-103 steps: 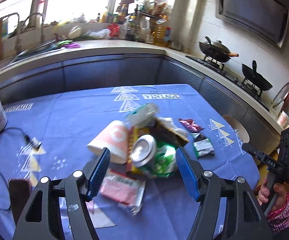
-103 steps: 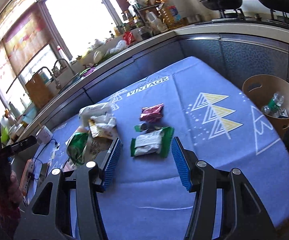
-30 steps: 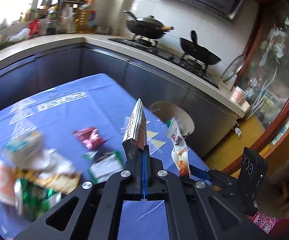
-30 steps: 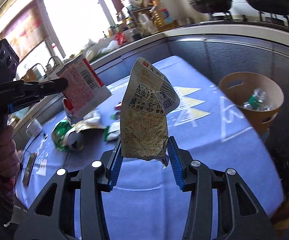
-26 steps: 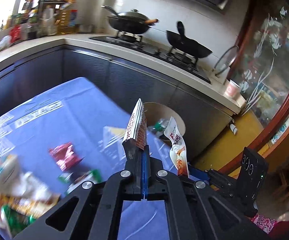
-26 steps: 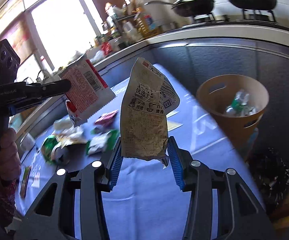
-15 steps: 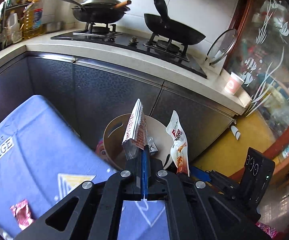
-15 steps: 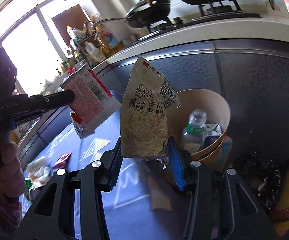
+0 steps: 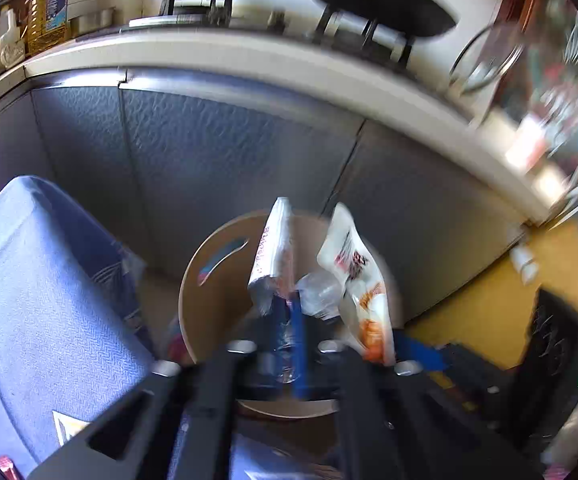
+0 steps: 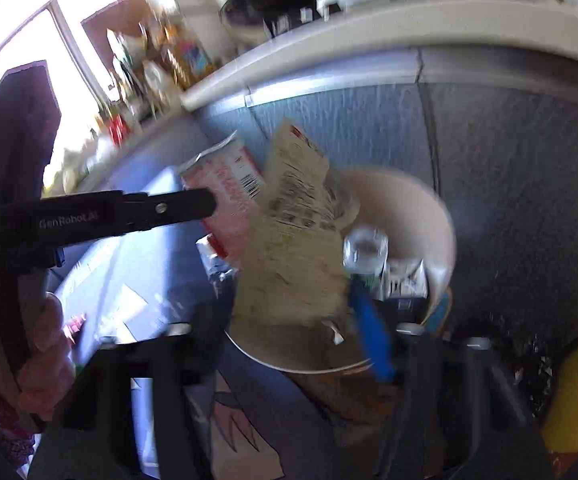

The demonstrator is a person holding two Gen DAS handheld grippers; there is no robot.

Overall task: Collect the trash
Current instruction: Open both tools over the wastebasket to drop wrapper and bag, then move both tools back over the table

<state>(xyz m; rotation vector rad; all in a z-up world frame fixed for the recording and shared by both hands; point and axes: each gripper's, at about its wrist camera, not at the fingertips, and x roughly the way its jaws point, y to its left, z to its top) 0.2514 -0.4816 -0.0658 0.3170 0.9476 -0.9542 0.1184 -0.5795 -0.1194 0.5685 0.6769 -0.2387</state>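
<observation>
Left wrist view looks down on a round tan waste bin standing on the floor between the blue-clothed bench and the grey cabinet fronts. The left hand-held gripper is over the bin mouth and its jaws are opening; a red-and-white snack packet stands just past its tips, and the blur leaves it unclear whether the pads press on it at all. Just beside it, the right hand-held gripper is also opening its jaws, with a beige printed pouch between them, loosening above the bin rim.

By my reading, this pair of wrappers is at the point of being dropped, so this round of collecting is nearly done. A clear plastic bottle and a small carton already lie inside the bin. More seems left: a small red wrapper shows at the bench's near left corner, and most of the bench top is out of view.

Nothing blocks the bin mouth. The two grippers crowd close together over it, and the bench edge sits right against the bin, so a light packet could drift onto the cloth or the floor.
</observation>
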